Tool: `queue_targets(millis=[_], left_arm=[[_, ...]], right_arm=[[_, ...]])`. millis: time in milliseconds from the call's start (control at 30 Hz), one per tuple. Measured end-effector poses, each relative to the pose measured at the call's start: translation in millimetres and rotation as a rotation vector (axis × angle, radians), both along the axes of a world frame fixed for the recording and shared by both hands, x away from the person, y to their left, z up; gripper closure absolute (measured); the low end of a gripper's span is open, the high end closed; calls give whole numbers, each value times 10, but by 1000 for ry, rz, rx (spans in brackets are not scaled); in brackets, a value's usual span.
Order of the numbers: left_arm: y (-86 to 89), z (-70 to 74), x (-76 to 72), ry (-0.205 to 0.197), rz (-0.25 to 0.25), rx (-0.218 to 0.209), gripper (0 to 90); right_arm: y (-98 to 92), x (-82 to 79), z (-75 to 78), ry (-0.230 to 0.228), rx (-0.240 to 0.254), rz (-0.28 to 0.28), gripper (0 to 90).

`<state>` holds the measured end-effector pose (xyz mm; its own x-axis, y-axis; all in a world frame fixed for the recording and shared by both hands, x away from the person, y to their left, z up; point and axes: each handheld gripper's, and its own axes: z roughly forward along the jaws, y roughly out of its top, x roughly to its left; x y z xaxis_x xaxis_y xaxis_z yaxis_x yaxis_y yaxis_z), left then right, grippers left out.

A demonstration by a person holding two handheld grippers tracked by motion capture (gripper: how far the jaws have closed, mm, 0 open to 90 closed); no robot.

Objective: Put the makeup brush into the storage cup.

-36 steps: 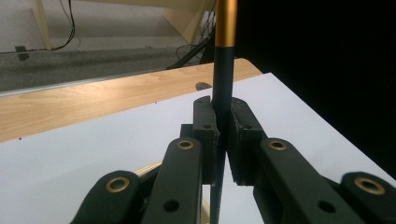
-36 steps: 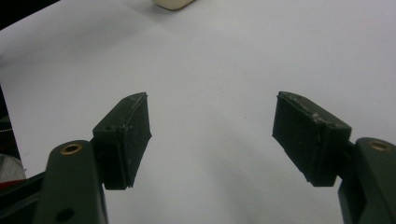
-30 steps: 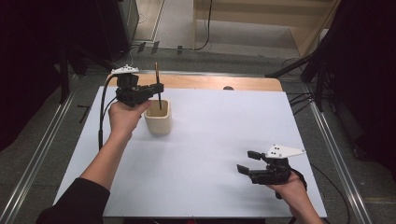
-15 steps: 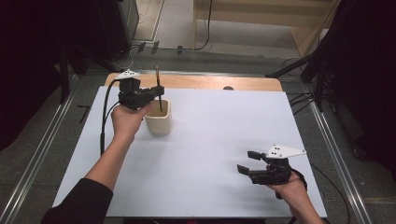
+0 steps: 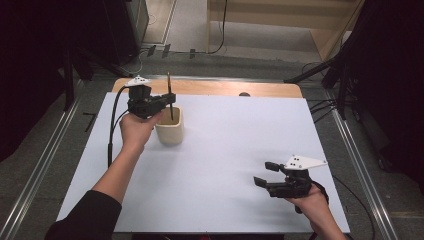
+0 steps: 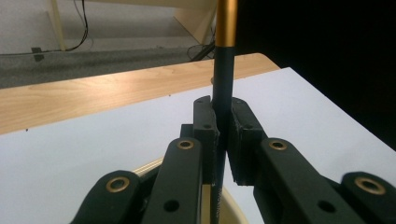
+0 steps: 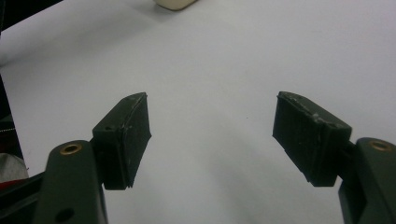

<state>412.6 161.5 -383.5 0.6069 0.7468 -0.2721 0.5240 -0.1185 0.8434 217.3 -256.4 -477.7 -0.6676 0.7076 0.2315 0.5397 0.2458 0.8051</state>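
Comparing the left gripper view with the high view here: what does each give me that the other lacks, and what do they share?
Left gripper view: close up, the black pads clamp the dark pencil's shaft below its gold band.

High view: the right gripper, jaws apart and holding nothing, low over the white sheet; the person's forearms.

Both: the upright dark pencil held by the left gripper over the cream round cup, and the wooden table edge.

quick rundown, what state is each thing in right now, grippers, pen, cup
left gripper: shut on the pen, above the cup
right gripper: open, nothing between the jaws, low over the white sheet
pen: dark shaft with a gold band, upright, clamped, lower end down in the cup
cup: cream, upright on the white sheet, open top
white sheet: flat on the table
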Motion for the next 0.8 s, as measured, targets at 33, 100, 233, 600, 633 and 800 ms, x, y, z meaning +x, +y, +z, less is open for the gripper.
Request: queue_targets(millis=[33,100,233,600,633,800], left_arm=[[9,-16,3,6,5,1,837],[28,-44,7,10,9,2,837],[65,-93,14,17,15,-7,837],[89,-188,16,30,10,6,835],[93,-197,14,28,10,10,835],[113,-241,9,37,15,11,834]], right_arm=[[0,0,0,0,0,0,284],[2,-2,0,1,1,1,283],[4,0,-3,2,1,0,284],[8,-2,-5,7,1,-1,284],[9,-3,-5,7,1,-1,283],[12,0,-5,6,2,2,283]])
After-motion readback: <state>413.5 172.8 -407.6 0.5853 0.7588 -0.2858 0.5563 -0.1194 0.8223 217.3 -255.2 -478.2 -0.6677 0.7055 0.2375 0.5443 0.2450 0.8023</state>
